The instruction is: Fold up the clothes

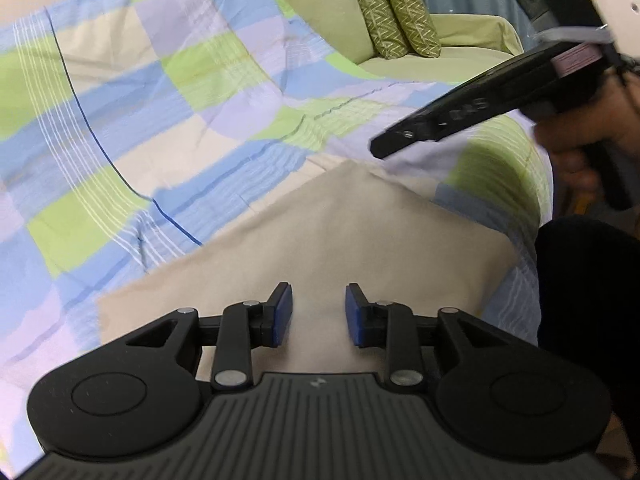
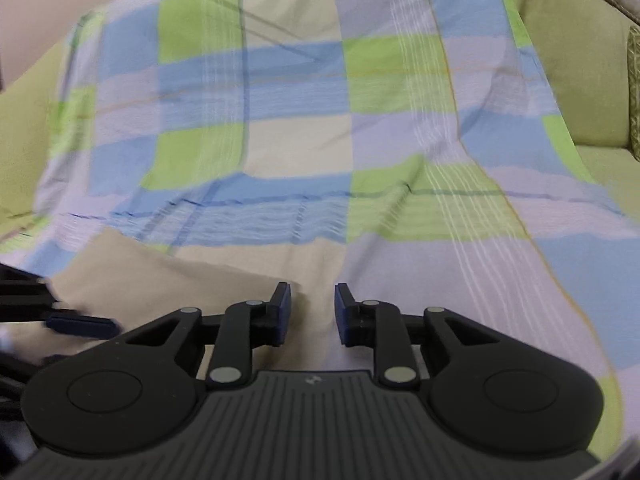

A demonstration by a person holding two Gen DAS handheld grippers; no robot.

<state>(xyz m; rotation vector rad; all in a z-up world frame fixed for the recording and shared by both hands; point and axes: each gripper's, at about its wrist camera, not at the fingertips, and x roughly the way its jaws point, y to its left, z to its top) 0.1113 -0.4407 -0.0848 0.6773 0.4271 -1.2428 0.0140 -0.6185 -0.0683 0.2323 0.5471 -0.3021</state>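
A beige folded cloth (image 1: 332, 232) lies flat on a checked blue, green and lilac sheet (image 1: 152, 112). My left gripper (image 1: 319, 314) hangs open just above the near part of the cloth, nothing between its blue pads. My right gripper (image 2: 312, 312) is open and empty over the cloth's right edge (image 2: 168, 280), where beige meets the sheet (image 2: 304, 120). The right gripper also shows from the side in the left wrist view (image 1: 460, 120), above the cloth's far right corner. The left gripper's fingers (image 2: 80, 326) show at the left edge of the right wrist view.
The sheet covers a green sofa (image 1: 420, 60) with two patterned green cushions (image 1: 396, 12) at the back. A hand (image 1: 576, 136) holds the right gripper. A dark trouser leg (image 1: 588, 300) is at the right. Green sofa fabric (image 2: 576, 80) shows right of the sheet.
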